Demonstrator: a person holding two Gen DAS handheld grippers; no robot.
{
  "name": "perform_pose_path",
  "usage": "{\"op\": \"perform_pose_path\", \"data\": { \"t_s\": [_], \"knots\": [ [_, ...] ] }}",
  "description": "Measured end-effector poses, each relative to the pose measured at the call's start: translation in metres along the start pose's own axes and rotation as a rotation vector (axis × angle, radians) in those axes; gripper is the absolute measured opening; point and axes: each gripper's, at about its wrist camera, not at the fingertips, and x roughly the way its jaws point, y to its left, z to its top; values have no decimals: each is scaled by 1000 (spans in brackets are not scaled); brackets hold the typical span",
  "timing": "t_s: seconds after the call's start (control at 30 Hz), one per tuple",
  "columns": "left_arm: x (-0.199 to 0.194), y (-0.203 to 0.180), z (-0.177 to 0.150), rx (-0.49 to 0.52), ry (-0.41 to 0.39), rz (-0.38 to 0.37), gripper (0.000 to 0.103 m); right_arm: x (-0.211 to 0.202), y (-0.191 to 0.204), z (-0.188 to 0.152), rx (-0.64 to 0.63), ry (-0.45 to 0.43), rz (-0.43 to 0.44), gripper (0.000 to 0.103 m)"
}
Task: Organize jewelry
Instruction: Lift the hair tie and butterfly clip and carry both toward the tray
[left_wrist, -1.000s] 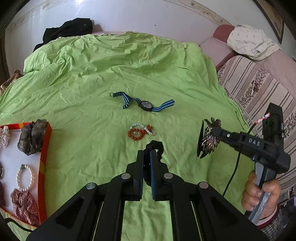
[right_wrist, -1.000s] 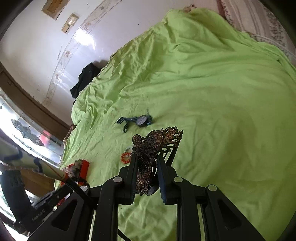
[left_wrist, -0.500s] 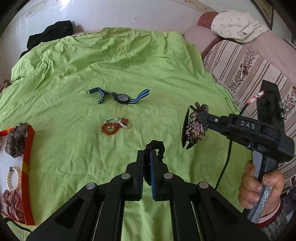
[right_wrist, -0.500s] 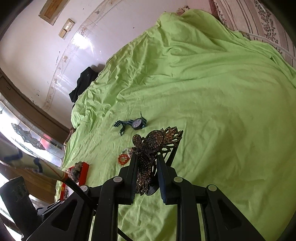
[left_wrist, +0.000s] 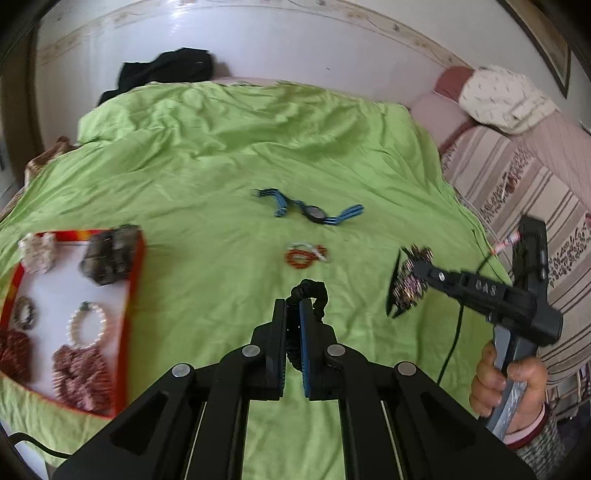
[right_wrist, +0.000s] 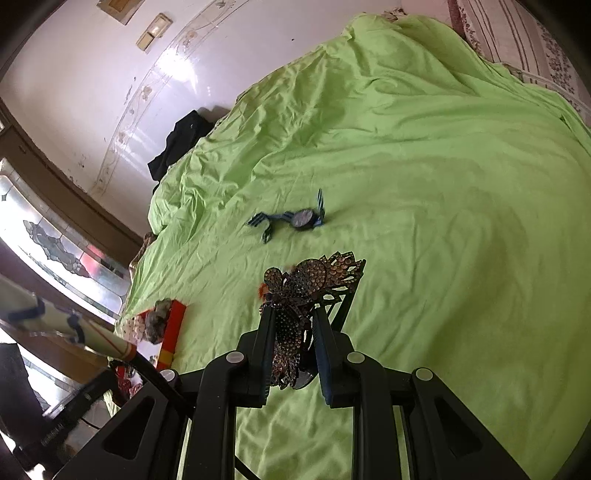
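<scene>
A bed covered by a wrinkled lime-green sheet (left_wrist: 221, 155) carries everything. Near its middle lies a wristwatch with a blue striped strap (left_wrist: 314, 212), and just nearer, a small cluster of orange and white bead bracelets (left_wrist: 304, 255). At the left edge rests a red-rimmed tray with a white floor (left_wrist: 135, 266), holding scrunchies and a pearl bracelet. A black garment (left_wrist: 166, 68) lies at the far left corner.

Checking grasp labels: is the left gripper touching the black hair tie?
Touching. In the left wrist view the left gripper is clamped shut on the black hair tie.
</scene>
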Motion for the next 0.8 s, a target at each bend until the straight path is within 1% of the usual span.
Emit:
{"op": "perform_pose_path", "data": {
  "t_s": [0.13,0.17,0.2,0.27,0.33,0.43,0.47,0.57,0.67,0.73,0.8],
  "knots": [
    [-24,19,-5,-22,-40,-3,6,-14,17,-30,-34,-17,-50,22],
    [-28,21,-7,-19,-51,-1,6,-24,22,-42,-40,-29,-68,22],
    [-32,24,-10,-14,-65,5,6,-33,24,-50,-30,-40,-72,22],
    [-32,27,-14,-22,-68,4,6,-53,24,-69,18,-41,-60,22],
    [-30,30,-18,-49,-53,-28,6,-73,25,-81,48,-39,-62,22],
    [-29,27,-22,-56,-34,-66,6,-106,32,-90,58,-72,-93,22],
    [-31,25,-23,-49,-39,-72,6,-120,36,-92,60,-93,-103,22],
    [-43,24,-26,-35,-72,-85,6,-143,50,-96,59,-133,-127,22],
    [-55,32,-29,-39,-95,-101,6,-148,65,-103,48,-141,-131,22],
    [-64,43,-32,-51,-109,-101,6,-143,76,-106,34,-131,-133,22],
    [-76,60,-35,-65,-122,-87,6,-132,89,-108,18,-109,-121,22]
  ]
}}
